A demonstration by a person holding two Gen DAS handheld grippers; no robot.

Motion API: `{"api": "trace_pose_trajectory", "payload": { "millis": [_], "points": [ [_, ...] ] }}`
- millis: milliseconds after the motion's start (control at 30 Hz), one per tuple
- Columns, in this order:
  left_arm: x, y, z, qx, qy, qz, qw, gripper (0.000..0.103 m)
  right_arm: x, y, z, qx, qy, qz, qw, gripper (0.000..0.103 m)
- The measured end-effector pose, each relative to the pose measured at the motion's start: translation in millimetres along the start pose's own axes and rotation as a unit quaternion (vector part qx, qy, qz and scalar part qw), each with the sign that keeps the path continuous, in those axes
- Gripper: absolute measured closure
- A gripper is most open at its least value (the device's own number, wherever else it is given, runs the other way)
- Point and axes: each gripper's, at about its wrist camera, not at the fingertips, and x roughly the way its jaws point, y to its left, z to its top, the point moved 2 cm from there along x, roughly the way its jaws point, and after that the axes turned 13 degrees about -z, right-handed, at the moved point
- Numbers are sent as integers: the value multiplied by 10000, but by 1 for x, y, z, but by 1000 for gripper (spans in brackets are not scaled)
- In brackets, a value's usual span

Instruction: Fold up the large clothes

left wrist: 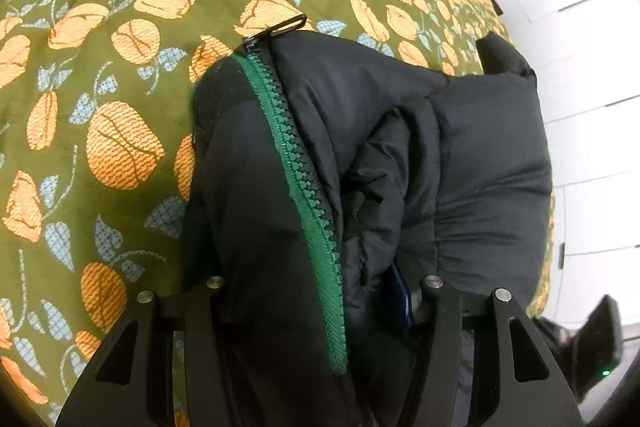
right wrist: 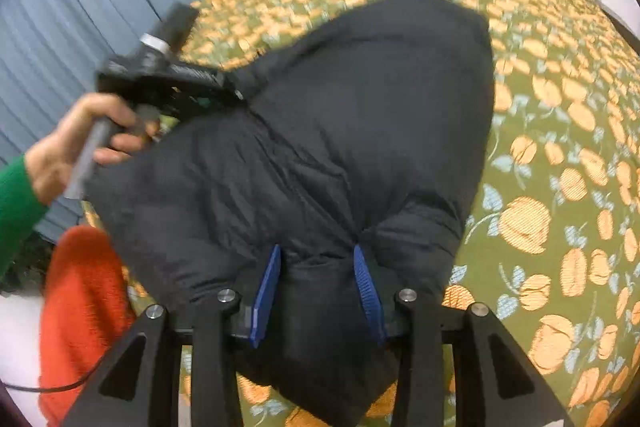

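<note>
Left gripper (left wrist: 320,291) pinched jacket (left wrist: 420,131) by green zipper (left wrist: 296,163) | right gripper (right wrist: 316,287) pinched jacket's near edge | over floral bedspread (left wrist: 100,75)

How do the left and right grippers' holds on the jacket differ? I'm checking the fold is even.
The left gripper grips the black jacket along its green zipper edge; the right gripper pinches plain quilted fabric. The left gripper's blue pads are nearly buried in cloth; the right gripper's pads show clearly. Both are shut on the jacket above the flowered bedspread.
</note>
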Motion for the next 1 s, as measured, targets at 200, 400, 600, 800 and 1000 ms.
{"api": "trace_pose_trajectory", "payload": {
  "millis": [200, 400, 600, 800, 1000],
  "points": [
    [-1, -3, -2, 86, -48, 117, 9999, 46, 1, -6, 6, -91, 304, 99, 9994, 64],
    [1, -1, -1, 52, -76, 32, 10000, 46, -20, -17, 90, -357, 142, 84, 9992, 64],
    [2, -1, -1, 66, -53, 89, 9999, 46, 47, -51, 198, -100, 307, -499, 9982, 63],
    [8, 0, 5, 72, -72, 149, 9998, 46, 133, -57, 210, -130, 1720, -254, 9847, 62],
    [7, 0, 11, 118, 235, 37, 9996, 46, 98, -35, 204, -514, 1202, -750, 9886, 62]
  ]
}}
